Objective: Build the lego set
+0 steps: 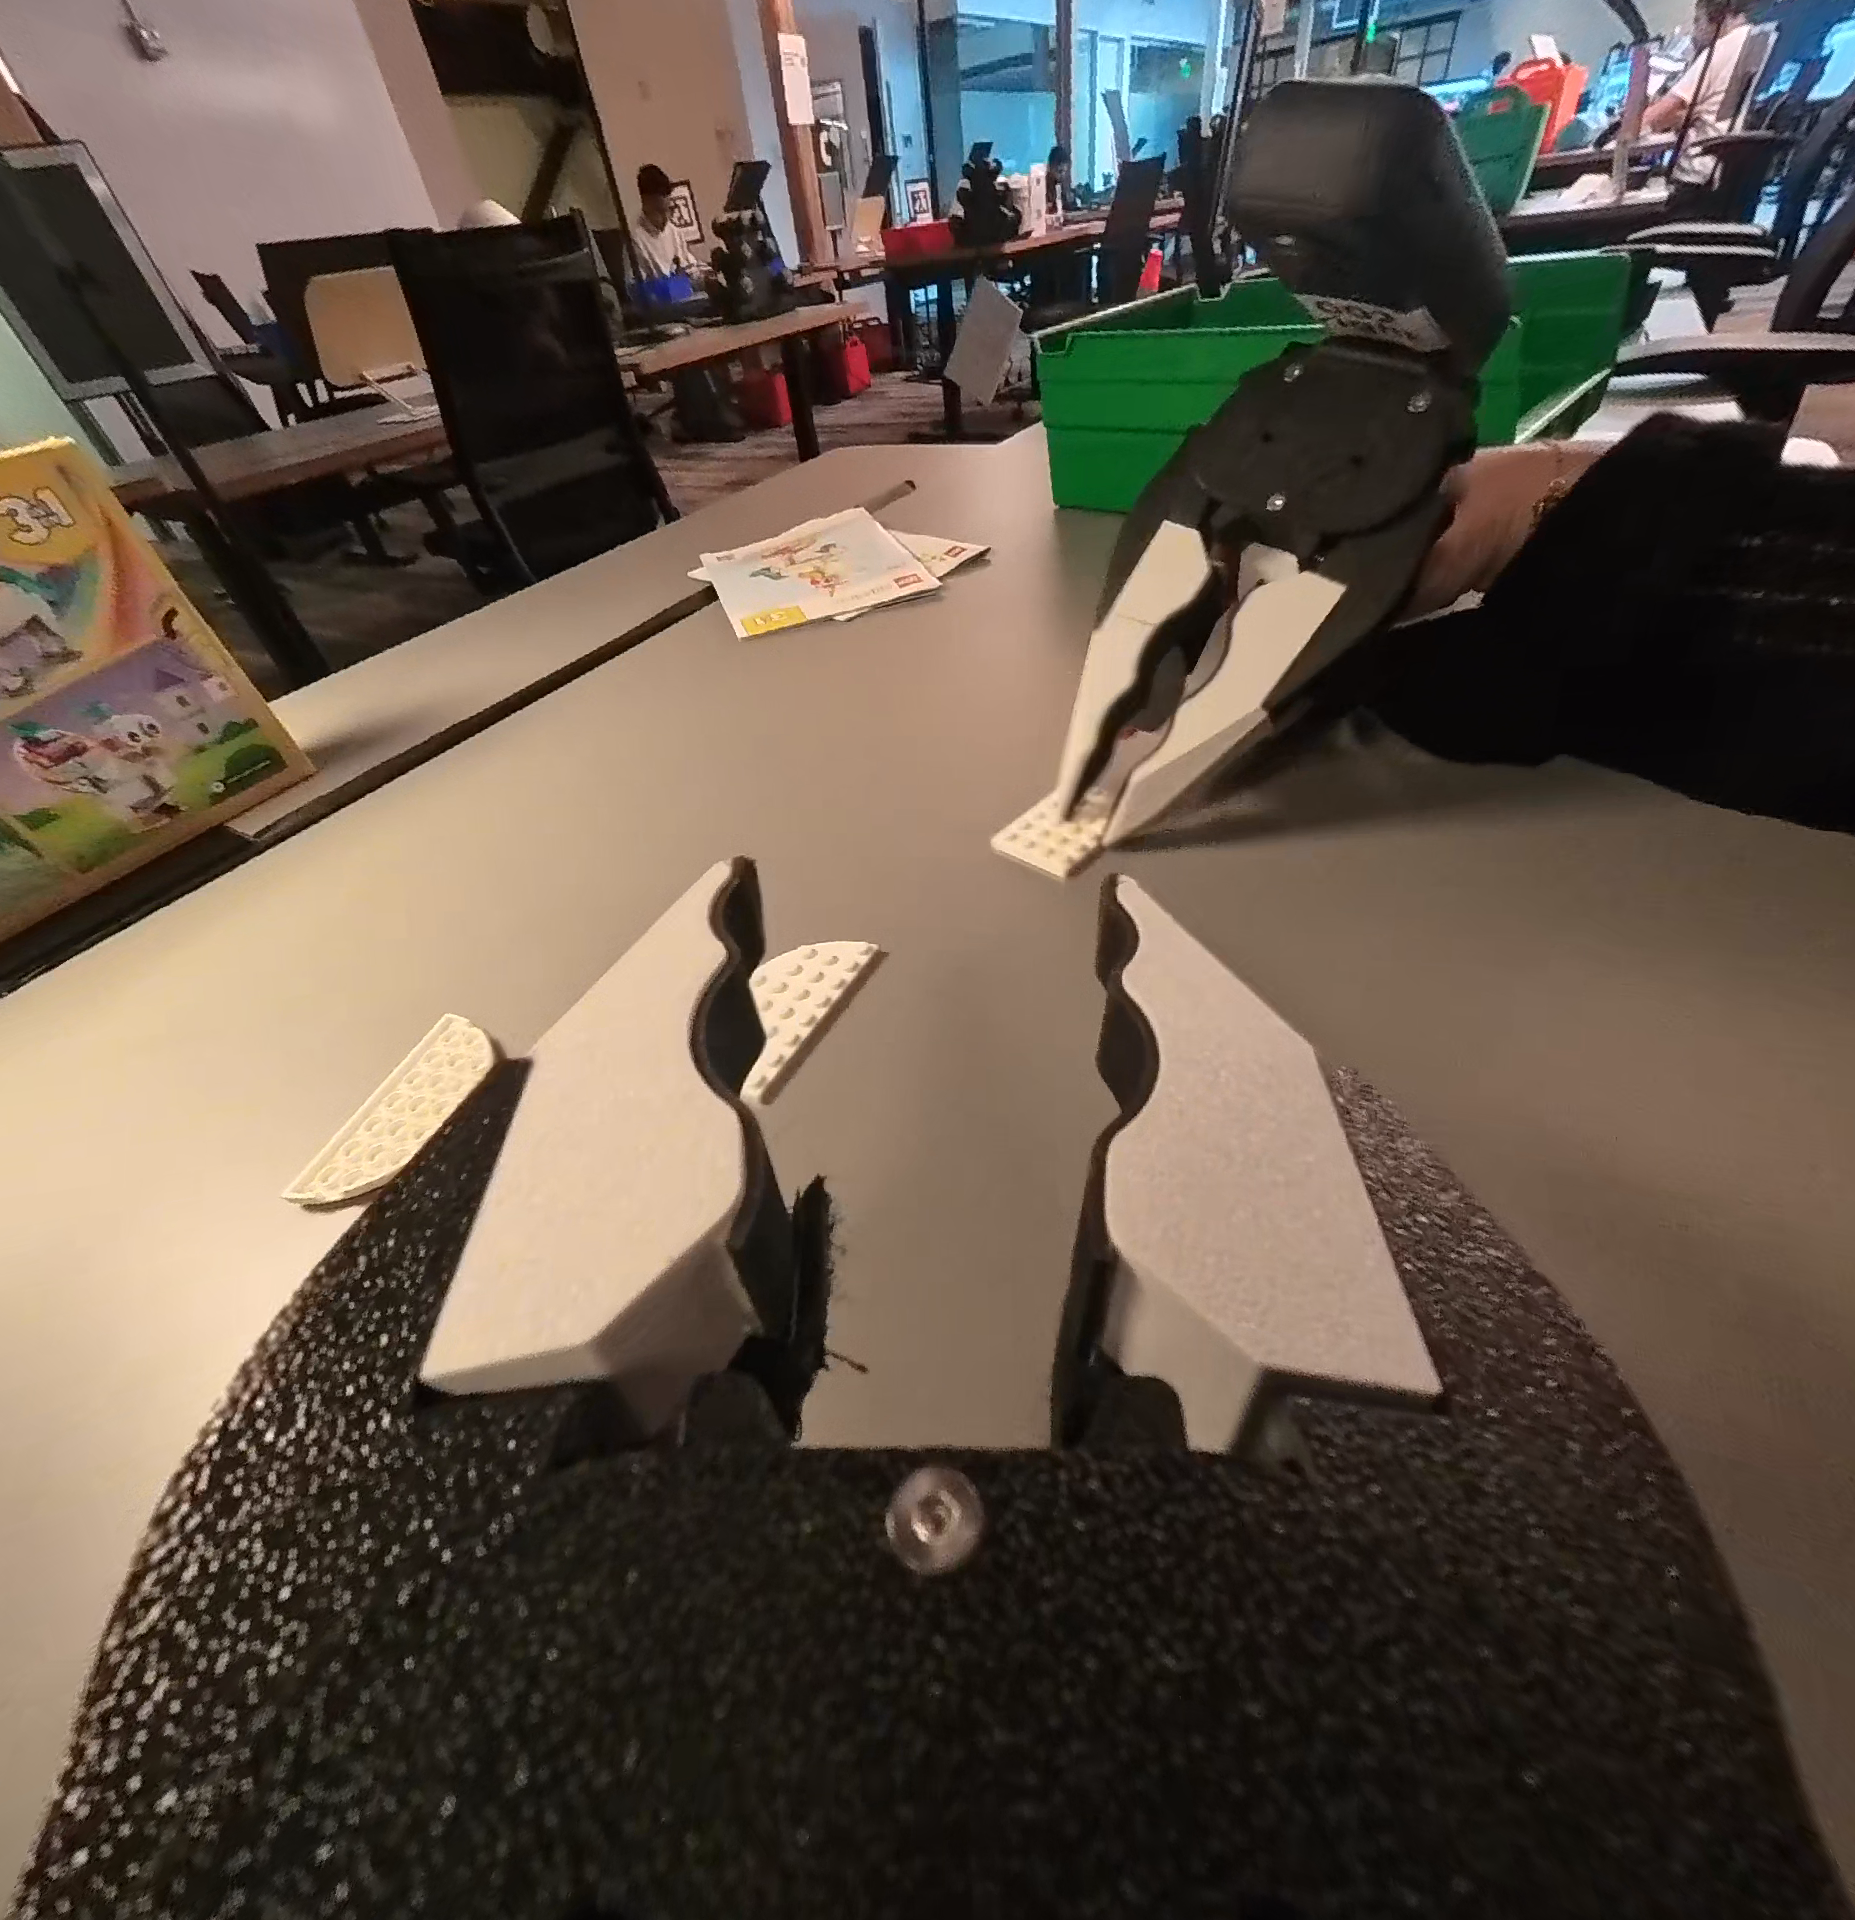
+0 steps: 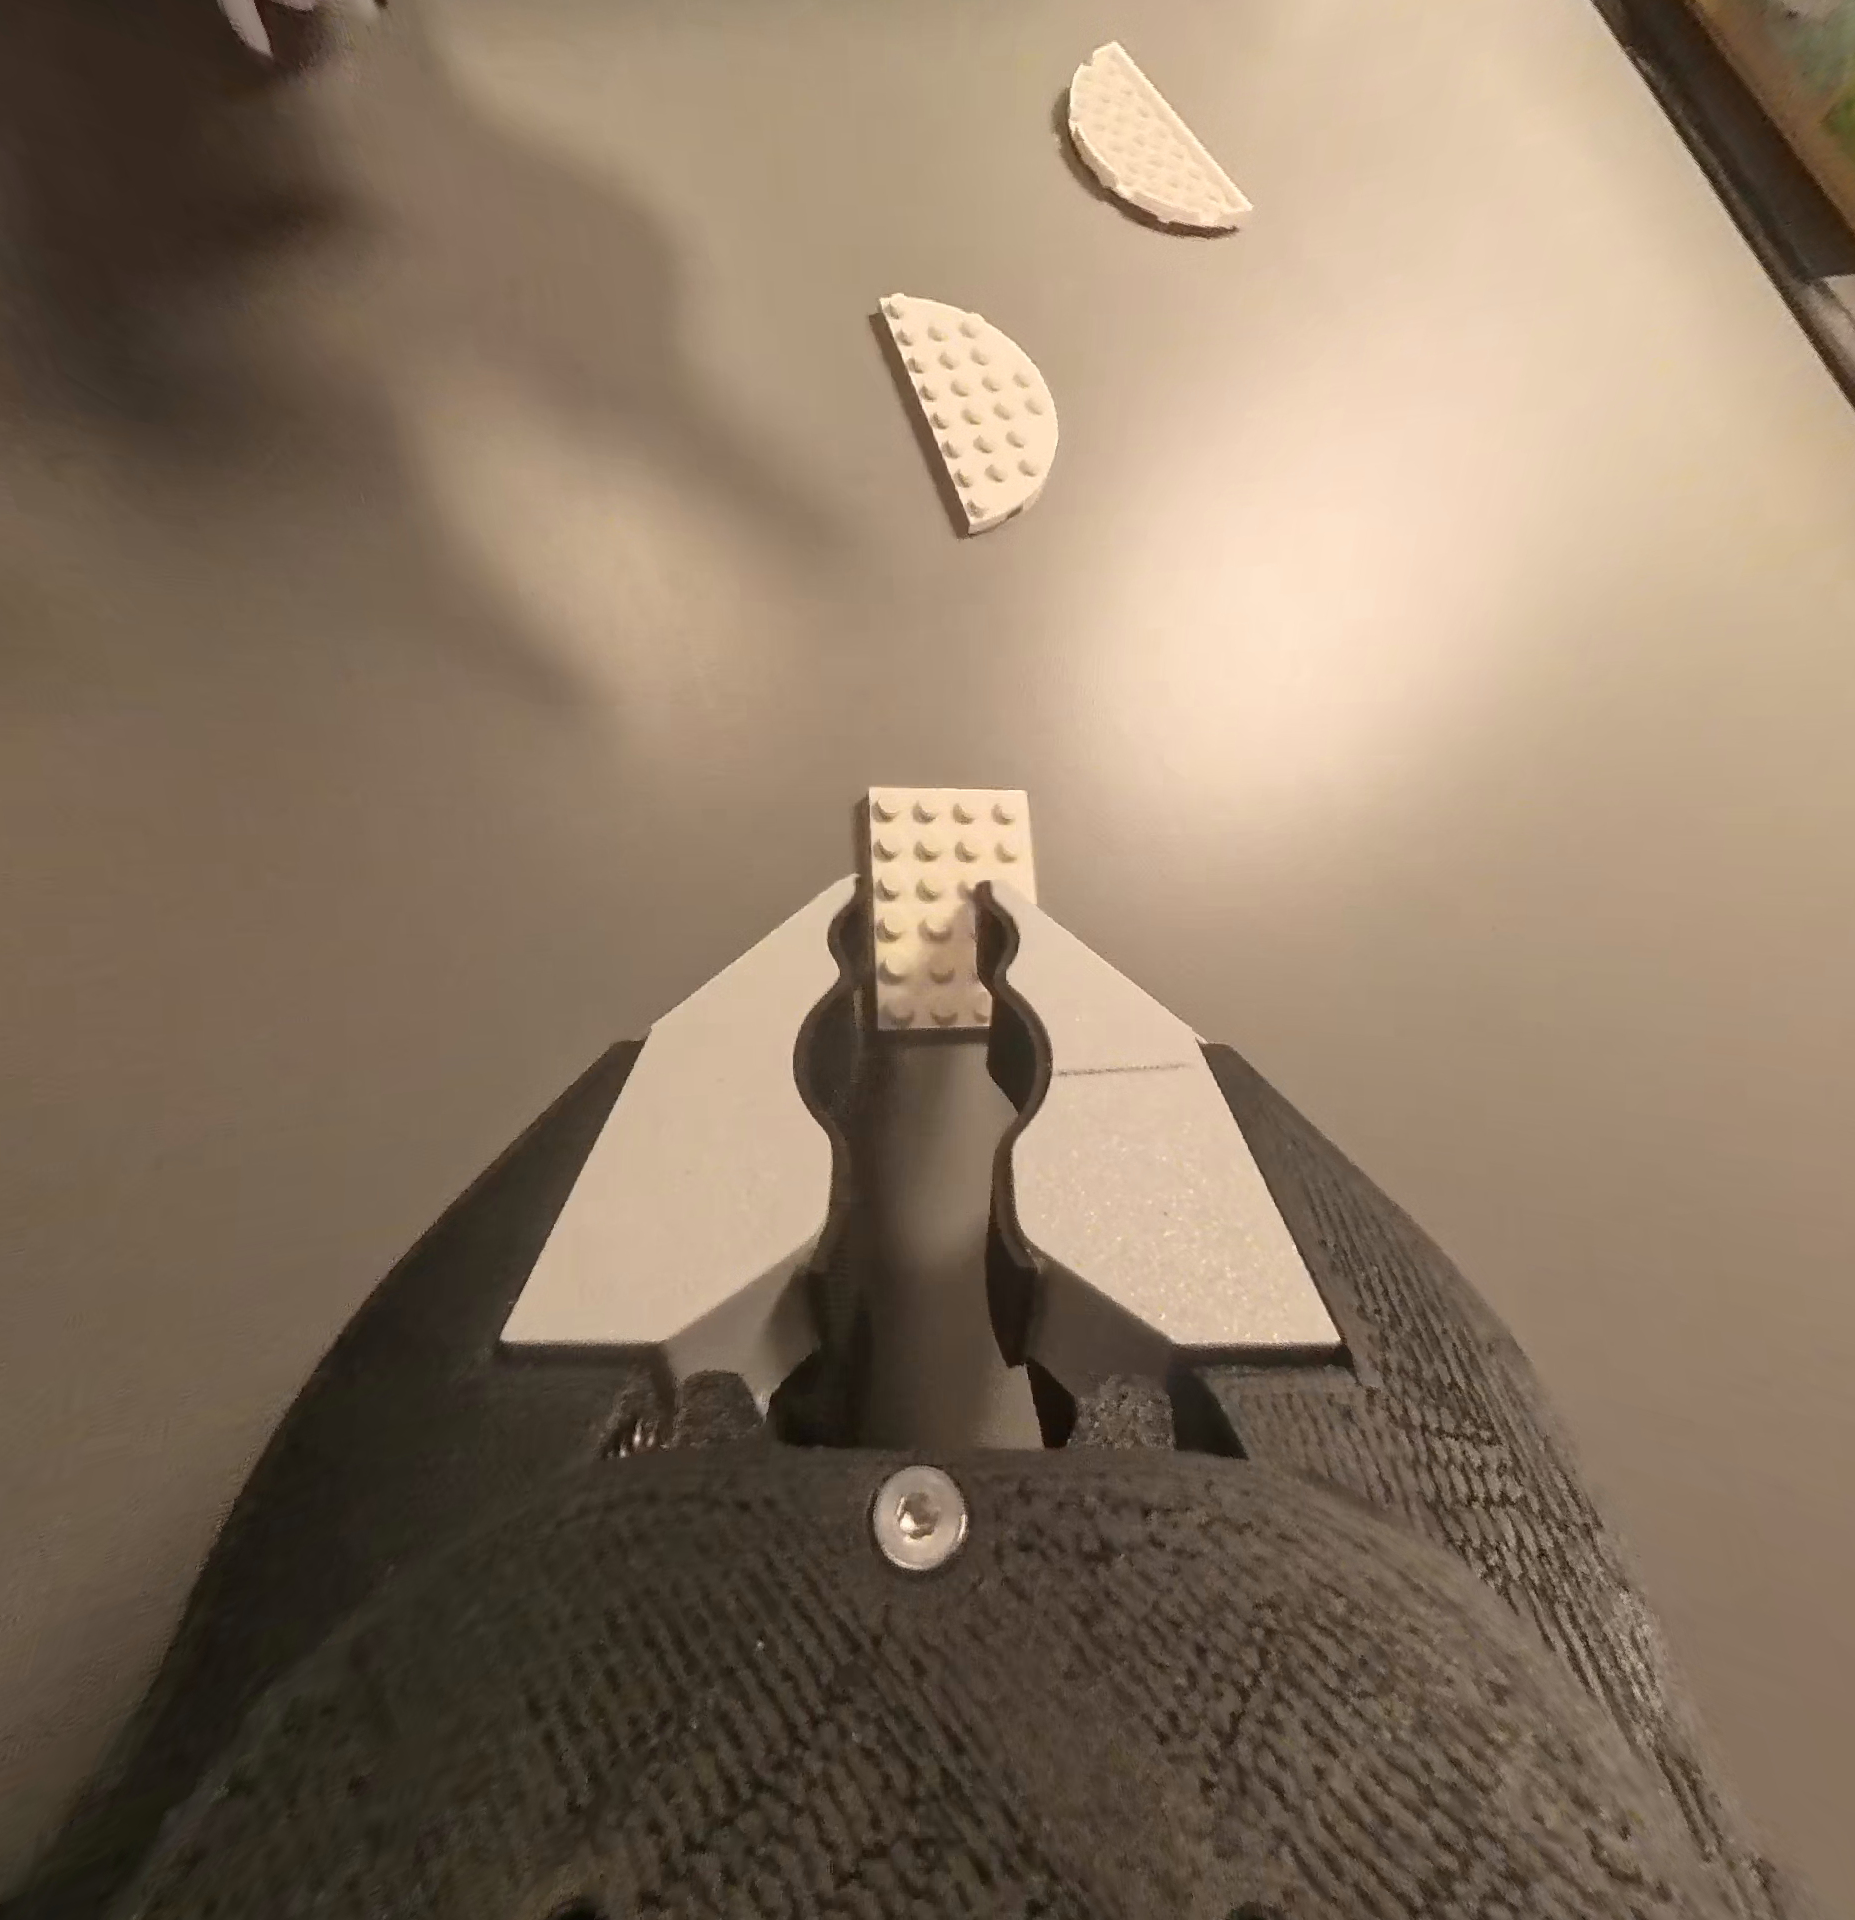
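A white rectangular plate [image 2: 944, 862] lies flat on the grey table [image 2: 383, 935]. My right gripper [image 2: 921, 896] has its jaws a narrow gap apart around the plate's near end. The left fingertip is at the plate's edge and the right one overlaps its top. Whether it clamps the plate I cannot tell. In the left wrist view the right gripper [image 1: 1094, 808] touches the same plate [image 1: 1042, 844]. My left gripper [image 1: 928, 891] is open and empty, low over the table. Two white half-round plates lie near it, one [image 1: 814, 1003] partly behind its left finger, one [image 1: 398, 1112] farther left. Both show in the right wrist view [image 2: 970, 410] [image 2: 1151, 140].
A green bin [image 1: 1214, 416] stands at the table's far right. Instruction booklets [image 1: 829, 577] lie at the far middle, and the set's box [image 1: 102, 675] stands at the left edge. A hand in a black sleeve [image 1: 1629, 623] holds the right gripper. Chairs and desks stand beyond. Tip to tip, the grippers are about 15 cm apart.
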Motion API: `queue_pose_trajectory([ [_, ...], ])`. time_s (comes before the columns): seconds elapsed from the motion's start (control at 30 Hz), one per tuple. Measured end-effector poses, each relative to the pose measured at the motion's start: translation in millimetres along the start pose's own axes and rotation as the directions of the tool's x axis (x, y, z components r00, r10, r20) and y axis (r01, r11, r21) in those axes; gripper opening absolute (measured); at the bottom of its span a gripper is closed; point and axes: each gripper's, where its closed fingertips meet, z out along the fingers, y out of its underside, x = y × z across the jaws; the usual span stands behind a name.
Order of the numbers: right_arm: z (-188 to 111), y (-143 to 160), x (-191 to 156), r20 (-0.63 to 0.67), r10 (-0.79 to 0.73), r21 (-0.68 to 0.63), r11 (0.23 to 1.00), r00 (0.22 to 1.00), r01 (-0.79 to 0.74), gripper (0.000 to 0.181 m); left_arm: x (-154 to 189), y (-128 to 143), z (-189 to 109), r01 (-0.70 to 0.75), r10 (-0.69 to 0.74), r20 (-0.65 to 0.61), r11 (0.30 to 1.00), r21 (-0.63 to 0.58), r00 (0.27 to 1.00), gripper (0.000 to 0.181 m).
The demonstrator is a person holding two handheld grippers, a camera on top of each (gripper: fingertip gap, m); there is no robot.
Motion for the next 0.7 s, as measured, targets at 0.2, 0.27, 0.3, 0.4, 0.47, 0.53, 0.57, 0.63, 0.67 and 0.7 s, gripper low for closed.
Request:
queue_pose_trajectory([
  [0.2, 0, 0, 1, -0.005, -0.008, 0.008, 1.0, 1.0, 0.008, 0.011, -5, -2, -2, -0.015, 0.015, 0.034, 1.0, 0.004, 0.999, 0.061],
  [0.27, 1, 0, 2, -0.009, -0.005, 0.015, 1.0, 1.0, 0.005, 0.011, -7, -2, -2, -0.011, 0.011, 0.04, 1.0, 0.002, 0.999, 0.061],
  [0.3, 1, -1, 2, -0.009, -0.003, 0.019, 1.0, 1.0, 0.003, 0.011, -7, -1, -2, -0.008, 0.008, 0.04, 1.0, 0.003, 0.999, 0.061],
  [0.4, 2, -1, 3, -0.01, 0.002, 0.027, 1.0, 1.0, -0.001, 0.011, -7, 0, -2, 0.0, 0.0, 0.037, 1.0, -0.003, 0.999, 0.061],
  [0.47, 3, -2, 2, -0.011, 0.003, 0.027, 1.0, 1.0, -0.003, 0.011, -8, 0, -2, -0.006, 0.007, 0.044, 1.0, -0.006, 0.999, 0.061],
  [0.53, 5, -4, 1, -0.008, 0.006, 0.029, 1.0, 1.0, -0.005, 0.011, -9, 0, -2, -0.009, 0.009, 0.048, 1.0, -0.006, 0.999, 0.06],
  [0.57, 6, -6, -1, -0.004, 0.006, 0.031, 1.0, 1.0, -0.005, 0.011, -9, 0, -2, -0.009, 0.009, 0.052, 1.0, -0.006, 0.999, 0.06],
  [0.63, 9, -10, -5, 0.009, 0.002, 0.034, 0.999, 1.0, -0.002, 0.011, -11, 0, -2, -0.008, 0.008, 0.06, 1.0, -0.007, 0.998, 0.06],
  [0.67, 12, -13, -7, 0.017, -0.003, 0.036, 0.999, 1.0, 0.002, 0.011, -12, 0, -2, -0.005, 0.005, 0.063, 1.0, -0.006, 0.998, 0.06],
  [0.7, 14, -15, -10, 0.024, -0.007, 0.038, 0.999, 1.0, 0.007, 0.011, -12, -1, -2, -0.002, 0.002, 0.065, 1.0, -0.003, 0.998, 0.059],
])
